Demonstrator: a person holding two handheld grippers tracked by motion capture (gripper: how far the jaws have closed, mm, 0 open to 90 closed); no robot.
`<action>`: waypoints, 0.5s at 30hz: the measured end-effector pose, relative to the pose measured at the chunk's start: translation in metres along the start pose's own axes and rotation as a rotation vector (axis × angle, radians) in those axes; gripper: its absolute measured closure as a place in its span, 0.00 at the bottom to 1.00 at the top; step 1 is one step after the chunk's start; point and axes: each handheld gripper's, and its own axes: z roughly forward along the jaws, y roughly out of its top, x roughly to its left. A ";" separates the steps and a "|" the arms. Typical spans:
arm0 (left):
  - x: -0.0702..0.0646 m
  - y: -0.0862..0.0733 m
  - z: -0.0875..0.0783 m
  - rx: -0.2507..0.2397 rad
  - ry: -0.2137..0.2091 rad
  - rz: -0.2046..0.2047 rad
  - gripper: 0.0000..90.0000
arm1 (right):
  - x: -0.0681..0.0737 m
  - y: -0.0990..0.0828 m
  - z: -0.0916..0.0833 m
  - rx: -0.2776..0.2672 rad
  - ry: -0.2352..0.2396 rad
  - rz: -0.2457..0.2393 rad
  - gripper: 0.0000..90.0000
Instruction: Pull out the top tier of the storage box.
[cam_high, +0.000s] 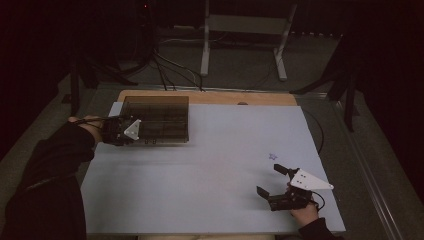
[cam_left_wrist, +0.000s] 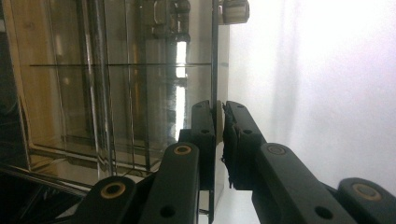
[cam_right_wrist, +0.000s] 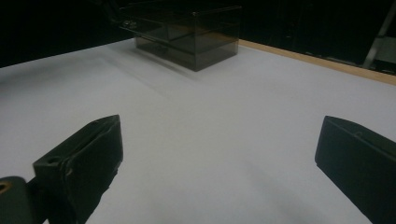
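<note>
A smoky clear plastic box (cam_high: 160, 117) with inner dividers stands at the back left of the table. My left gripper (cam_high: 134, 130) reaches its near left corner from the left. In the left gripper view the left gripper (cam_left_wrist: 219, 114) is shut, its pads pinching a thin clear wall of the box (cam_left_wrist: 116, 84) edge-on. My right gripper (cam_high: 269, 179) rests at the front right, far from the box, with its jaws wide apart. The right gripper view shows the right gripper (cam_right_wrist: 219, 135) open with bare table between its jaws and the box (cam_right_wrist: 187, 37) far ahead.
A pale grey sheet (cam_high: 200, 165) covers the table, with a wooden strip (cam_high: 225, 97) along its back edge. A small blue star mark (cam_high: 272, 156) lies near the right gripper. Behind the table stand a metal frame (cam_high: 245, 30) and floor cables (cam_high: 170, 70).
</note>
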 end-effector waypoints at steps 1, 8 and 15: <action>-0.002 0.000 -0.001 -0.005 -0.007 0.007 0.93 | 0.000 0.000 0.000 0.001 0.002 0.000 0.01; -0.009 0.000 -0.005 -0.008 -0.014 -0.005 0.93 | 0.000 0.000 0.000 -0.001 0.000 -0.001 0.01; -0.014 0.003 -0.007 -0.011 -0.018 -0.035 0.93 | 0.001 0.001 0.000 -0.003 -0.001 -0.005 0.01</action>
